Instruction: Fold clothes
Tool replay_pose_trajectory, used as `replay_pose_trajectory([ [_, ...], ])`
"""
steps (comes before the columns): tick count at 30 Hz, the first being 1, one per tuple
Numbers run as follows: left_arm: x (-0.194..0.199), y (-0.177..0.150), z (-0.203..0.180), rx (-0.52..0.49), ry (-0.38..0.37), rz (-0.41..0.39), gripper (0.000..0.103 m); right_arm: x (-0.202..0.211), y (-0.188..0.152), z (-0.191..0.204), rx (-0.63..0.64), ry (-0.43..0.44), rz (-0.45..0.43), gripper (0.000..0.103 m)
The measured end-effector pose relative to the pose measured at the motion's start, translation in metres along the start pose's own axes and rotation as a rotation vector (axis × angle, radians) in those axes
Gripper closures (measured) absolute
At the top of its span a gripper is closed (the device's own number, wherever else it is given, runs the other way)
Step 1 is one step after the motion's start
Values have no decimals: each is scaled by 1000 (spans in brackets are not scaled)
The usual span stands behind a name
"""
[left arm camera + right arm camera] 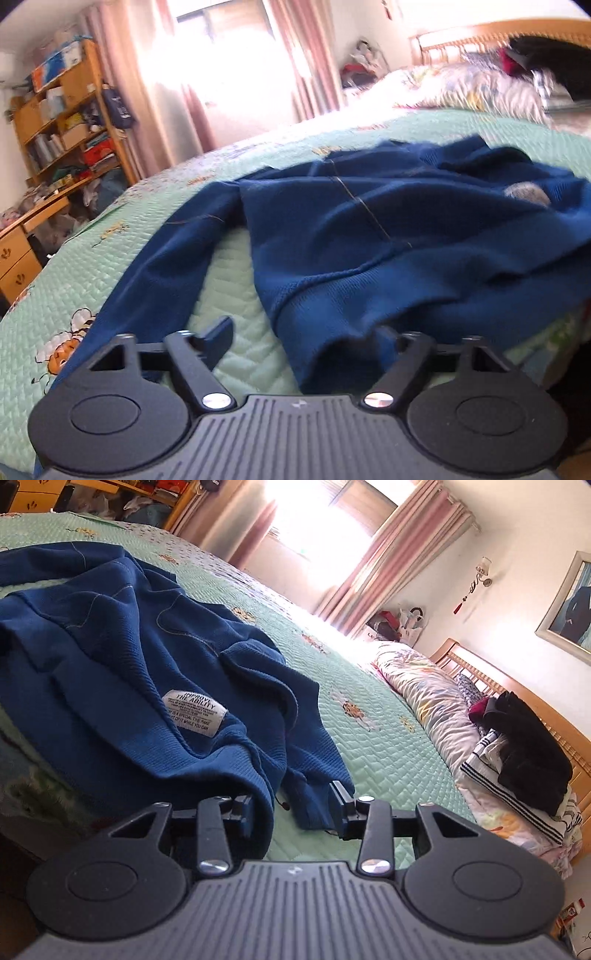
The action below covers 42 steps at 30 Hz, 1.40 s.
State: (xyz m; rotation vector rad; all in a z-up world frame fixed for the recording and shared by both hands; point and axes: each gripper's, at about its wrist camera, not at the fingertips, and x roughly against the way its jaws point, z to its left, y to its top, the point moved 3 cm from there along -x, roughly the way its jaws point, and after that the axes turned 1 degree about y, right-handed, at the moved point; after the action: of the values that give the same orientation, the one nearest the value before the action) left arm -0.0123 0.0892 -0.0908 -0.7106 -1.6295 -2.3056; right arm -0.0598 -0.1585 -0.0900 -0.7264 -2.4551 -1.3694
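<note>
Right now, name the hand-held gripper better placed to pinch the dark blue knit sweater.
Probably right: the dark blue knit sweater fills the gap in the right hand-held gripper. The left hand-held gripper has the hem near one finger only, green quilted bedspread by the other.

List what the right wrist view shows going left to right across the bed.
Blue sweater with white label → bare green quilt → floral duvet → black garment on the striped pile → wooden headboard.
</note>
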Motion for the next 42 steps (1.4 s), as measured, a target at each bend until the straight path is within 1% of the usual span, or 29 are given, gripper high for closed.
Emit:
replay_pose_trajectory([
  [1,1,0,3,9,-1,2,83,0,0,0,2,7,-2,71],
  [2,2,1,8,21,13,-2,97,0,0,0,1,21,2,96],
  [3,4,1,13,37,19,-11,97,-1,0,0,-5,28,7,100],
  [5,15,4,22,55,39,-43,100,1,0,-4,-34,31,-1,100],
  [7,39,12,28,31,80,-116,100,10,3,-13,-75,54,-27,100],
  [10,67,15,32,-17,126,-184,100,32,7,-20,-96,107,-77,101],
  [11,71,14,34,-19,135,-185,100,36,7,-20,-99,127,-82,100],
  [12,71,9,36,-10,138,-162,100,35,5,-16,-95,153,-60,100],
  [14,70,-2,40,12,140,-102,98,28,-1,-4,-65,199,-5,100],
  [15,66,-9,40,17,134,-67,97,26,-5,2,-57,204,13,100],
  [16,62,-16,40,20,125,-31,95,24,-7,6,-48,205,30,100],
  [17,59,-17,39,14,117,-13,92,23,-7,9,-38,202,40,100],
  [20,52,-14,38,-12,95,23,91,21,-7,11,-32,198,67,100],
  [21,52,-15,38,-9,89,31,90,20,-8,11,-28,198,77,100],
  [22,54,-17,39,-3,84,39,88,20,-9,11,-18,200,87,100],
  [24,57,-20,40,16,75,51,87,22,-12,11,-5,198,101,100],
  [27,63,-21,38,25,78,47,83,22,-15,8,-14,194,113,100],
  [28,63,-21,38,26,82,52,80,19,-16,9,-11,198,127,99],
  [30,63,-22,43,50,82,68,75,19,-17,12,-9,222,149,94],
  [31,64,-22,46,66,82,73,69,22,-16,11,-13,232,136,91],
  [32,67,-22,49,80,80,72,66,27,-16,9,-18,239,119,83],
  [33,72,-22,52,91,74,62,66,31,-16,7,-25,242,98,73],
  [34,79,-22,53,101,63,38,66,36,-16,3,-34,241,79,67],
  [35,86,-22,52,103,53,8,66,40,-16,-1,-46,237,64,57],
  [36,92,-21,51,101,44,-23,65,44,-17,-6,-62,229,51,54],
  [39,108,-18,45,88,25,-98,62,55,-14,-20,-117,238,14,54],
  [40,112,-16,44,86,19,-116,59,59,-13,-23,-132,250,2,54],
  [42,119,-8,42,80,9,-138,51,72,-6,-26,-130,280,-33,54],
])
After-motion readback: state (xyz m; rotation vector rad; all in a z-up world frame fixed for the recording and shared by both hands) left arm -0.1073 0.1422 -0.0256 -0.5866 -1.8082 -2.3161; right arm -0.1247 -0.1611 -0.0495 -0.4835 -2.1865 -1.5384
